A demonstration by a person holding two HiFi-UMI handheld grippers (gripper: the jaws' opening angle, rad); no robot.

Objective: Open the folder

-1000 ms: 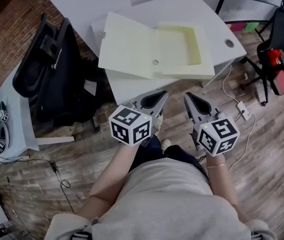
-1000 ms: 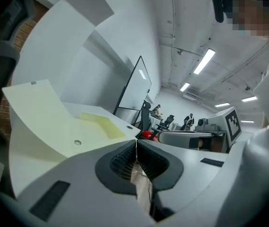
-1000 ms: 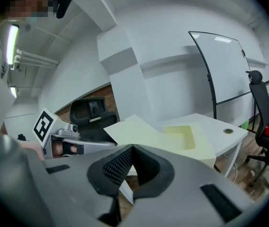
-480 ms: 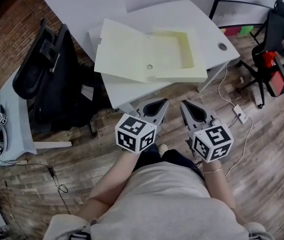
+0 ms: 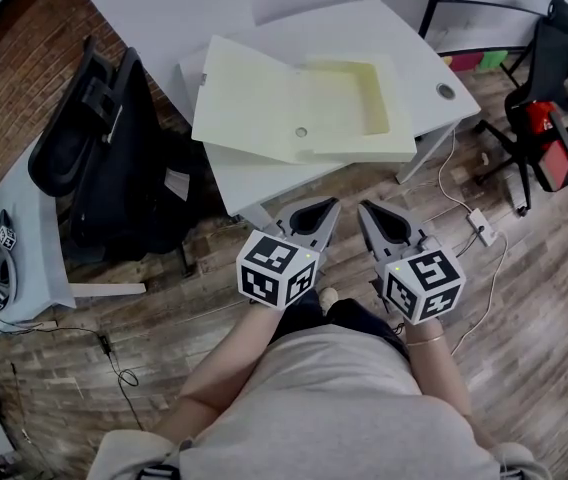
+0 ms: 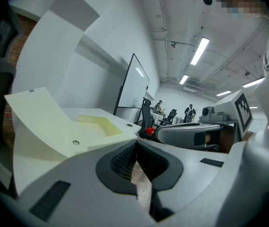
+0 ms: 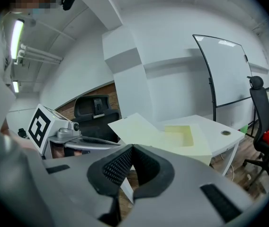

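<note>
The folder (image 5: 304, 108) lies open on the desk (image 5: 256, 180), its flap jutting past the desk's near-left edge. The left claw (image 5: 331, 205) and right claw (image 5: 363, 209) are both pressed together and empty, short of the desk. A careless nudge could probably tip the overhanging folder off.

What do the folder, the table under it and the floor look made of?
Folder: pale cream, matte, probably stiff plastic or card; its raised cover stands flat, unbent.
Table: white, smooth, faint sheen, likely laminated board; a round cable grommet sits in the top.
Floor: wood-look planks, grain and seams showing; real wood or vinyl, cannot tell.
</note>
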